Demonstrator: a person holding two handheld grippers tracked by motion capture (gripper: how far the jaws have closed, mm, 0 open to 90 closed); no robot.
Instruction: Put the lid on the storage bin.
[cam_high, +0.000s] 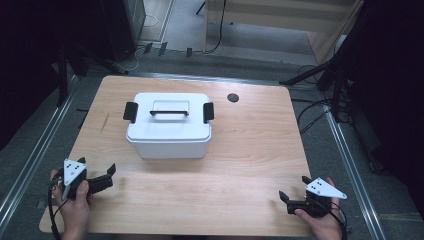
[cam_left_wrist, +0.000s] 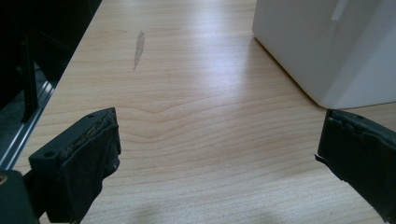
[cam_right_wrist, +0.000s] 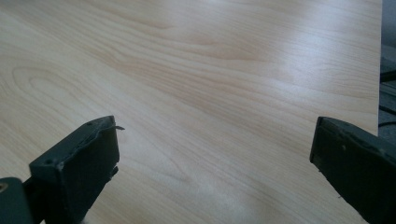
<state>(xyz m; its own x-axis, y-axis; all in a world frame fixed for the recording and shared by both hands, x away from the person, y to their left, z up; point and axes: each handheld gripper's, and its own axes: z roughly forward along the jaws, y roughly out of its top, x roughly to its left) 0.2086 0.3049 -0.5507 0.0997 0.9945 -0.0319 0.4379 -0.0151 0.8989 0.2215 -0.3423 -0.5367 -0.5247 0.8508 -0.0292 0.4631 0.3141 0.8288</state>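
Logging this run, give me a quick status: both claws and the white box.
Left claw open, empty, near table edge. Right claw open, empty. White box lidded, side clips down, untouched. Table between them bare.

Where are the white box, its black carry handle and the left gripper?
white box (cam_high: 167, 141), high view, on its front wall.
black carry handle (cam_high: 169, 113), high view, middle of the bar on the lid.
left gripper (cam_high: 110, 171), high view, between its open fingertips.

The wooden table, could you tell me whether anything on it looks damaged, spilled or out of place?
One small flaw: a thin grey scuff mark on the wooden table, left of the white lidded box. The box sits square, lid on, both black side latches down. The left gripper and right gripper are open.
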